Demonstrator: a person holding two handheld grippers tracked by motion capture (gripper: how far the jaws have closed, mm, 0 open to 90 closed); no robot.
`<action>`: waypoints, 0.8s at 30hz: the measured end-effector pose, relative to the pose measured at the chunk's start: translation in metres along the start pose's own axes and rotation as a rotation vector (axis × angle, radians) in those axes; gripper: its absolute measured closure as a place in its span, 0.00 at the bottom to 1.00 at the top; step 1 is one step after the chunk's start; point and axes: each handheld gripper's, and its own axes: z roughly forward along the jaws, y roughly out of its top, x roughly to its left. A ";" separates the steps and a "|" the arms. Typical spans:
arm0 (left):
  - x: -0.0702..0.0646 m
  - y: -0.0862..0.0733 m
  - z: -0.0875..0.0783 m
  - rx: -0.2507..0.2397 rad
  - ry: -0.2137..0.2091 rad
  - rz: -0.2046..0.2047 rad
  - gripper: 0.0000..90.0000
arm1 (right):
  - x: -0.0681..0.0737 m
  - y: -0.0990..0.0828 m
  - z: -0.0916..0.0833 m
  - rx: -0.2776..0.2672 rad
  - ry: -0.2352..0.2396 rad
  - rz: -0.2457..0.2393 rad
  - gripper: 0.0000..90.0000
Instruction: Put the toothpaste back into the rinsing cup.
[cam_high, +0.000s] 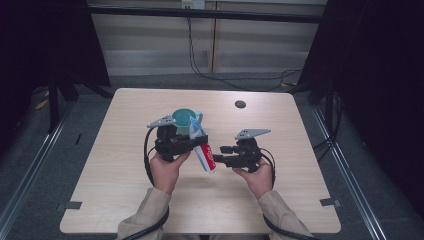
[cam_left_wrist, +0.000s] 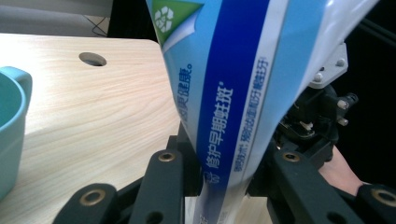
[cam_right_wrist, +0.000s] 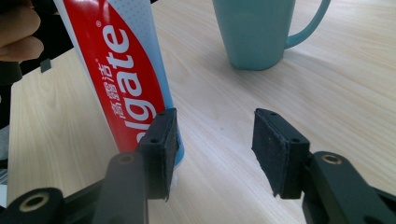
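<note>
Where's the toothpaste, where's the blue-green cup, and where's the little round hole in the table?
toothpaste tube (cam_high: 205, 155), high view, on its red and white lower part.
cup (cam_right_wrist: 254, 28), right gripper view, on its side wall.
round hole (cam_left_wrist: 92, 59), left gripper view, in its middle.

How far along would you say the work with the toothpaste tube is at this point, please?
Done: the left gripper has the toothpaste tube clamped and lifted off the table. In hand: the right gripper is at the tube's cap end, jaws open, nothing between them. Left: probably gripping the cap; the cup stands behind, empty-looking.
</note>
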 end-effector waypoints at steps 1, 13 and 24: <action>0.000 0.000 0.000 -0.001 0.003 0.002 0.82 | 0.001 0.000 0.001 -0.001 0.004 0.002 0.57; 0.001 0.004 -0.005 -0.021 0.024 0.015 0.82 | -0.006 -0.002 -0.008 -0.021 -0.021 -0.001 0.35; 0.007 0.012 -0.014 0.012 0.087 0.051 0.82 | -0.025 -0.033 -0.020 0.057 -0.124 -0.029 0.23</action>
